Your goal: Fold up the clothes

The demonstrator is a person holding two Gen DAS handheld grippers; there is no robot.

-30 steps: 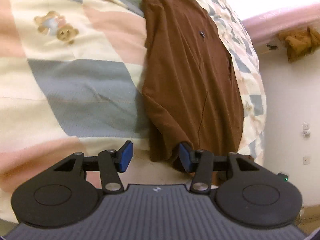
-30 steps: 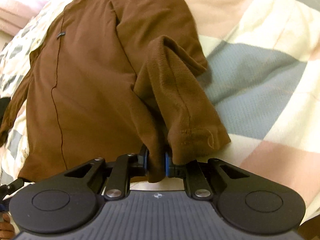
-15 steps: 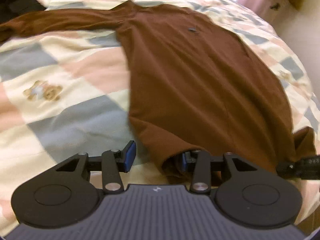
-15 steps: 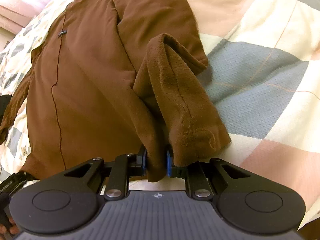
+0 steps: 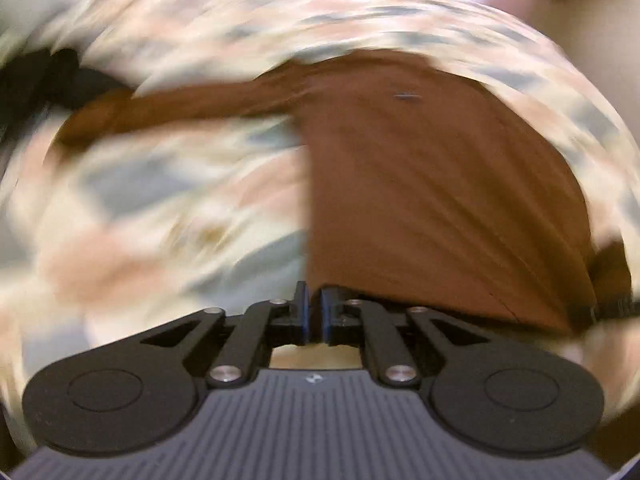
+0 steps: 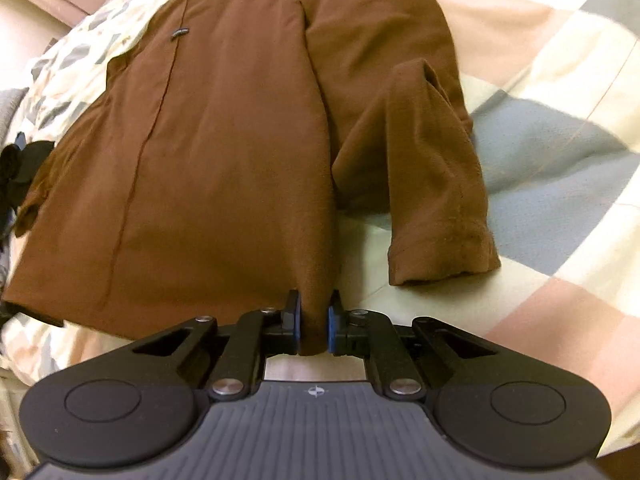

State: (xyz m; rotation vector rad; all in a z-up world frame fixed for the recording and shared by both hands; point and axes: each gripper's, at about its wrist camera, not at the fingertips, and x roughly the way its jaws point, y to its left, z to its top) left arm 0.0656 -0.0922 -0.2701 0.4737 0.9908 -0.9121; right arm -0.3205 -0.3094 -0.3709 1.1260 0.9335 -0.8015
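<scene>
Patchwork bedspread [image 6: 560,128] under brown top [image 6: 224,140], spread flat. Right claw [image 6: 314,322] pinched on hem corner beside folded sleeve [image 6: 436,184]. Left claw [image 5: 313,312] just snapped closed on opposite hem corner; blurred.

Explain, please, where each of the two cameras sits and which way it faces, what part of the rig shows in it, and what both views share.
Left wrist: sits on the left gripper, looks steeply down, blurred, over the brown garment on the patchwork quilt; its fingers are shut at the hem corner.
Right wrist: sits on the right gripper, looks steeply down along the garment; its fingers pinch the hem beside the folded sleeve.
Shared: the same garment, its small dark tag, the quilt.
</scene>
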